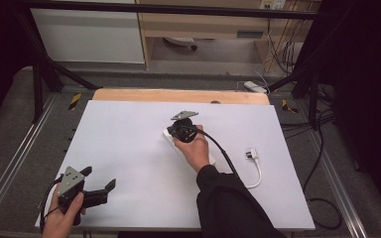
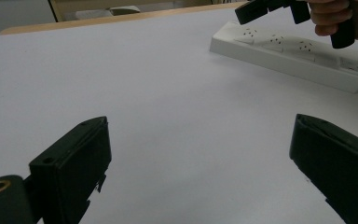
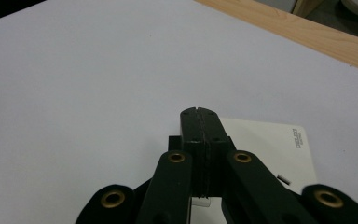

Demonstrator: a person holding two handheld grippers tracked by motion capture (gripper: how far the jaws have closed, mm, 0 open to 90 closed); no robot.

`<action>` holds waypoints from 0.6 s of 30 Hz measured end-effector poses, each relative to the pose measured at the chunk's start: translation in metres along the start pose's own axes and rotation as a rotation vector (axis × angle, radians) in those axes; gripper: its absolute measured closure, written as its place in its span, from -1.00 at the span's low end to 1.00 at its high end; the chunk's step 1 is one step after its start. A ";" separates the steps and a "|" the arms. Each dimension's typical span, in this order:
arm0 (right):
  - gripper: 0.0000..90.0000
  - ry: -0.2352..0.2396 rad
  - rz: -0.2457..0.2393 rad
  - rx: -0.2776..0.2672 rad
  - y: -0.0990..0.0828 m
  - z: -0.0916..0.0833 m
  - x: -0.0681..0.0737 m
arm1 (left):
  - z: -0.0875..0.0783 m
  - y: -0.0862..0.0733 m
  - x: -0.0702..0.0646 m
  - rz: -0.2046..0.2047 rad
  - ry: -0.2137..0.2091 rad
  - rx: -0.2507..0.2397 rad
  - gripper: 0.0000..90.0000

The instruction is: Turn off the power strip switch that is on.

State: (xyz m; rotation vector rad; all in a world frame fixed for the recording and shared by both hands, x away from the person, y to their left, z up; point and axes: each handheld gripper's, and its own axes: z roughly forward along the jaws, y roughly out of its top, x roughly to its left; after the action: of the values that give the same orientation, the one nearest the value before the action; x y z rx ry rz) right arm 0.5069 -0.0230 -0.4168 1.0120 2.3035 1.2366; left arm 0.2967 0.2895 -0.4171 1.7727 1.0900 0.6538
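White table (image 1: 129, 148) with power strip (image 2: 298, 58), plug (image 1: 251, 154).

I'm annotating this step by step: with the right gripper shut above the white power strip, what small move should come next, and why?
Probably lower the right gripper onto the power strip. Its jaws are shut with nothing between them and hover over the strip's far end, while the left gripper waits open and apart at the table's near edge.
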 end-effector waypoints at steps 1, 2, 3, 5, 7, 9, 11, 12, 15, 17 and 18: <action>1.00 0.002 -0.001 -0.008 0.001 -0.002 0.000 | 0.000 0.000 0.000 0.001 0.004 0.000 -0.88; 1.00 0.002 0.000 -0.014 0.001 -0.004 0.001 | 0.000 0.000 0.000 0.001 0.004 0.001 -0.88; 1.00 0.003 0.000 -0.022 0.002 -0.007 0.001 | 0.000 0.000 0.000 0.000 0.004 0.000 -0.88; 1.00 0.007 0.002 -0.035 0.000 -0.012 0.001 | 0.000 -0.001 0.001 -0.003 0.006 -0.001 -0.88; 1.00 0.007 0.001 -0.039 -0.001 -0.016 -0.001 | 0.001 -0.001 0.000 -0.004 0.000 0.000 -0.88; 1.00 0.009 0.008 -0.049 -0.002 -0.021 -0.003 | 0.001 -0.001 0.000 -0.005 0.002 0.001 -0.88; 1.00 0.014 0.017 -0.050 -0.002 -0.025 -0.006 | 0.001 -0.001 0.000 -0.004 0.003 0.004 -0.88; 1.00 0.016 0.019 -0.052 -0.002 -0.027 -0.008 | 0.001 -0.001 0.000 -0.001 0.004 0.004 -0.88; 0.98 0.029 0.032 -0.060 -0.003 -0.032 -0.011 | 0.001 -0.001 0.000 -0.001 0.007 0.006 -0.88; 0.96 0.032 0.030 -0.066 -0.002 -0.035 -0.013 | 0.001 -0.001 0.000 -0.004 0.004 0.005 -0.88; 0.94 0.032 0.028 -0.069 -0.002 -0.036 -0.013 | 0.001 -0.001 0.000 -0.005 0.004 0.005 -0.89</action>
State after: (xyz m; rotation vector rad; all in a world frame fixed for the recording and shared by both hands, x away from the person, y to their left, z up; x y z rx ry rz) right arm 0.4942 -0.0541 -0.3983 1.0110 2.2609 1.3436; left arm 0.2973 0.2894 -0.4190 1.7733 1.0998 0.6521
